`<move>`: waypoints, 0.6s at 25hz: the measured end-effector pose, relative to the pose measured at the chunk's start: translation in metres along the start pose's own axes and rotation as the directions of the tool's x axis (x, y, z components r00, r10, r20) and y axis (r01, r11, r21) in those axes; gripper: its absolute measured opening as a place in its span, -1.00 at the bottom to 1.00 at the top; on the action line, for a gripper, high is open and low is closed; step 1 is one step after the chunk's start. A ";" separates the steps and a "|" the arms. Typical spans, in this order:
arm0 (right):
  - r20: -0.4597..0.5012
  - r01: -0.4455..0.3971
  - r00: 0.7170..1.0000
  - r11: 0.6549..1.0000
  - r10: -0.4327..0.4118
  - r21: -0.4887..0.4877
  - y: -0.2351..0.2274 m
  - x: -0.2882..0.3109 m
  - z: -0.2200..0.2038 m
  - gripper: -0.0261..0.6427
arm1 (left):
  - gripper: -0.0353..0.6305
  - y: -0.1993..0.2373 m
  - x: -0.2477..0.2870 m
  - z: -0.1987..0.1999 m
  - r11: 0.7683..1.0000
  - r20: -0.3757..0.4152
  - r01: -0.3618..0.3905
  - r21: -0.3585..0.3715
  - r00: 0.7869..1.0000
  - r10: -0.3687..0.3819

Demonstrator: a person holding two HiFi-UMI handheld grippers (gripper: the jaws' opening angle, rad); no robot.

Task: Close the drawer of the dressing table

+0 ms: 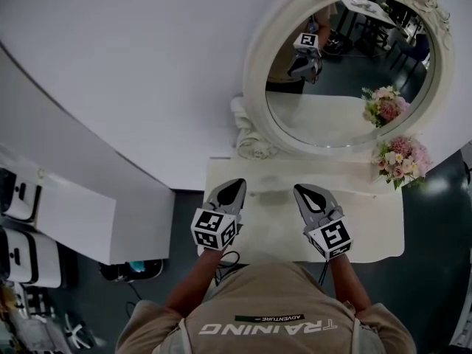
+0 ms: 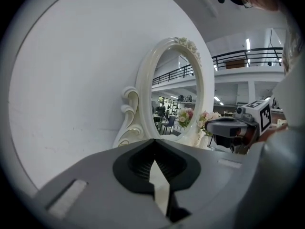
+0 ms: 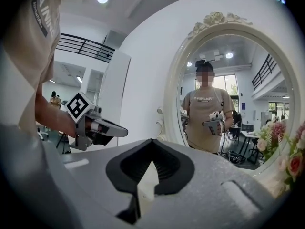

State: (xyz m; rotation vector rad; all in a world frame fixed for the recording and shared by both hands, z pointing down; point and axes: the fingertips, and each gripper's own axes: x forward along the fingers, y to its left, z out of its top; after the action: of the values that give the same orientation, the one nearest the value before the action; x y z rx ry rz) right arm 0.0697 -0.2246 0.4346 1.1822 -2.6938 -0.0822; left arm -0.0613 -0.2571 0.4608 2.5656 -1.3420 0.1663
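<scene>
Since the left claw (image 1: 234, 186) and right claw (image 1: 304, 189) hover shut and empty over the desk (image 1: 369, 227), closing looks not started; the drawer is hidden, likely under the near edge, needing a push

The drawer seems hidden from above by the dressing table (image 1: 372, 231).

Cream bench, seen from above

Below me the bench (image 1: 369, 227) carried an oval mirror (image 1: 346, 72) in a carved pale frame, upright along its back edge, and a pink bouquet (image 1: 402, 159) stood just beside the frame's right foot.
</scene>
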 end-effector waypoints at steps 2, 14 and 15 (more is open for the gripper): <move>0.012 0.001 1.000 1.000 -0.001 -0.022 0.002 0.001 0.008 -0.92 | -0.84 -0.001 -0.001 0.015 1.000 0.034 0.013 -0.010 0.999 -0.013; 0.092 0.052 0.994 0.997 -0.057 0.062 -0.012 -0.010 0.038 -0.92 | -0.84 -0.008 -0.013 0.067 0.994 0.148 -0.012 0.109 0.989 -0.004; 0.090 0.057 0.994 0.996 -0.063 0.063 -0.012 -0.011 0.039 -0.92 | -0.84 -0.010 -0.014 0.069 0.994 0.152 -0.007 0.112 0.988 -0.010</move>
State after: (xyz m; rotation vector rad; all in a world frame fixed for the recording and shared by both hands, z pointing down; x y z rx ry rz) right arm 0.0783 -0.2257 0.3932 1.3083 -2.7580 -0.0667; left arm -0.0614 -0.2584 0.3901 2.7210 -1.4216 0.0462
